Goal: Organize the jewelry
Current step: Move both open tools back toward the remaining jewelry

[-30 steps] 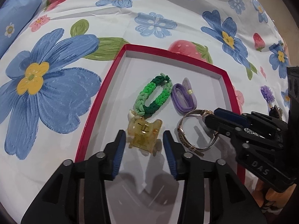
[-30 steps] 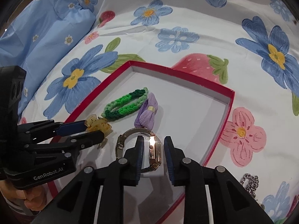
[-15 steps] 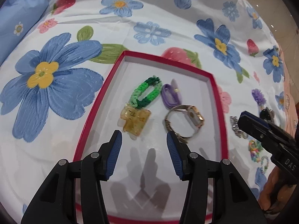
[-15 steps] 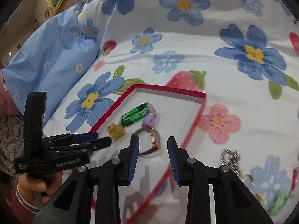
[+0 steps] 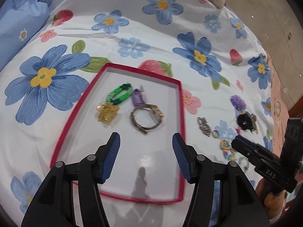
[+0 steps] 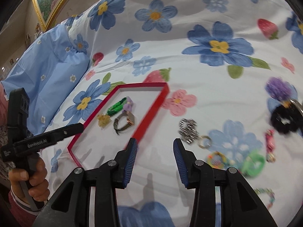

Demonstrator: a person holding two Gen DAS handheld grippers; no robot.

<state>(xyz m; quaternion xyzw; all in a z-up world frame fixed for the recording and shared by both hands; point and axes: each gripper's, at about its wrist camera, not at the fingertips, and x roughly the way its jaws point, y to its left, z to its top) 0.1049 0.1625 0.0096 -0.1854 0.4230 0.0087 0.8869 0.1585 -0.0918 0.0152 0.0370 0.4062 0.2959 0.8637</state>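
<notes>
A red-rimmed white box point(image 5: 180, 102) point(image 6: 149, 120) lies on the flowered bedsheet. In it lie a green braided band point(image 5: 119, 94), a yellow claw clip point(image 5: 107, 113), a purple bow point(image 5: 139, 97) and a gold watch point(image 5: 146, 118) point(image 6: 125, 123). My left gripper point(image 5: 145, 151) is open and empty above the box's near half. My right gripper point(image 6: 155, 155) is open and empty over the sheet right of the box. A silver chain point(image 6: 188, 130) with a ring point(image 6: 204, 141) lies just beyond it.
More jewelry lies on the sheet at the right: a purple scrunchie point(image 6: 280, 89), a black scrunchie point(image 6: 284, 121), a beaded bracelet point(image 6: 217, 158), a green band point(image 6: 253, 163) and a pink piece point(image 6: 269, 144). A blue pillow point(image 6: 47, 71) lies at the left.
Both grippers pulled back from the box and opened wider. The right one let go of the watch and swung right toward the loose jewelry.
</notes>
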